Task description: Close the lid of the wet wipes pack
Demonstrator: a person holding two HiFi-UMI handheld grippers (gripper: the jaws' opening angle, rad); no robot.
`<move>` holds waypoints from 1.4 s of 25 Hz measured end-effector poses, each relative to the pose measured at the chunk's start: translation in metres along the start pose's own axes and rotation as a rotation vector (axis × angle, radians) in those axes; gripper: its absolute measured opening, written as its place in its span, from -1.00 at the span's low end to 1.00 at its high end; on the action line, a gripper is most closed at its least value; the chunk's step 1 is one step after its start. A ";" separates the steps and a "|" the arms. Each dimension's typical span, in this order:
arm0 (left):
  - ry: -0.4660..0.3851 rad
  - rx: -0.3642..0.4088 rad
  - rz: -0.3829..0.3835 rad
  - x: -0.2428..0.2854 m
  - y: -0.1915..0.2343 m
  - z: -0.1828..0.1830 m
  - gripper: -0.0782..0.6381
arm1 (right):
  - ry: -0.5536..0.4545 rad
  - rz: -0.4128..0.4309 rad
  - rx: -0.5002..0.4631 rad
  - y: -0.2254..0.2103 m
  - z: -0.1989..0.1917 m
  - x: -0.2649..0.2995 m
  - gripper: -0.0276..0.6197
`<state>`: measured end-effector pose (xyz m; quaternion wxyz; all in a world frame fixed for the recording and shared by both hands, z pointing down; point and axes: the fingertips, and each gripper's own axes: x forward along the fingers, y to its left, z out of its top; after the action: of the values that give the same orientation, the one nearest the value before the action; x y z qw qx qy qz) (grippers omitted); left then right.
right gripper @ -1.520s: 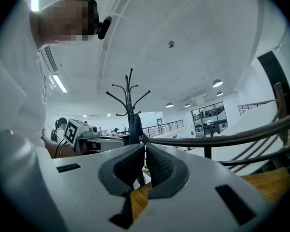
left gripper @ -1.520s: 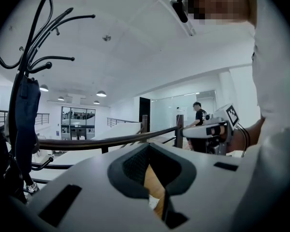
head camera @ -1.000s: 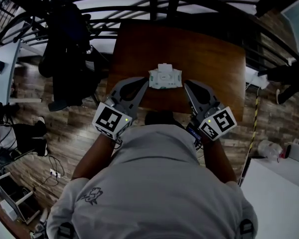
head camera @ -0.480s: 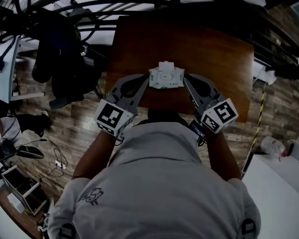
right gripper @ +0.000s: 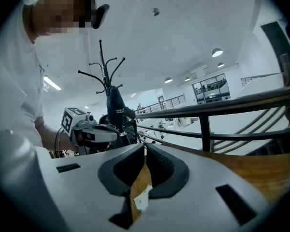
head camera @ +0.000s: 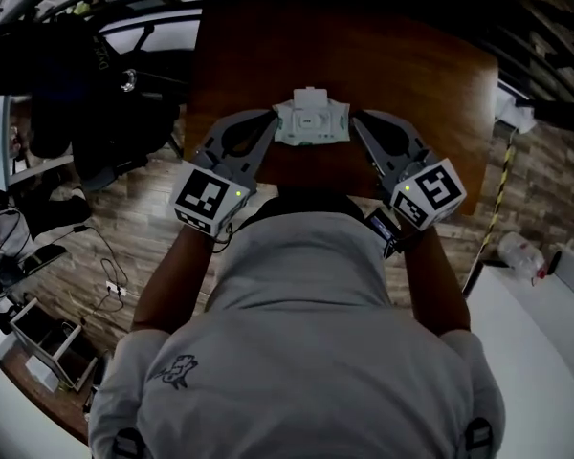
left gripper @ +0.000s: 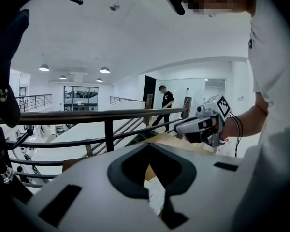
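Status: not done. The small white flip lid of the pale green-white soft wet wipes pack stands open, hinged toward the far edge of the brown wooden table; closing remains.

Pack: between table centre and the near edge, top face up, long axis parallel to the near edge. Whether it rests on the table is unclear.

Grey left gripper and grey right gripper: jaws clenched, apparently pinching the pack's two end seams.

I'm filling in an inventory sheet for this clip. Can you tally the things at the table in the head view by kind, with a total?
tongs: 2, the left tongs and the right tongs
wet wipes pack: 1, between the two tongs
table: 1, brown wood
Total: 4
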<state>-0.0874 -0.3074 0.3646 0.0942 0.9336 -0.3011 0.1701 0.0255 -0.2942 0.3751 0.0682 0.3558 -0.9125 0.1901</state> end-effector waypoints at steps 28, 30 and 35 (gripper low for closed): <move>0.209 -0.109 0.030 0.064 0.036 -0.128 -0.75 | 0.199 0.108 0.180 -0.080 -0.109 0.078 -0.63; 0.230 -0.128 0.030 0.064 0.039 -0.140 -0.75 | 0.220 0.120 0.189 -0.081 -0.118 0.084 -0.60; 0.277 -0.180 0.024 0.074 0.044 -0.171 -0.75 | 0.294 0.165 0.202 -0.081 -0.146 0.098 -0.48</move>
<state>-0.1020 -0.3344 0.5536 0.2158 0.8854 -0.3105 0.2705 0.0062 -0.3521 0.5589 0.1490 0.2530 -0.8950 0.3357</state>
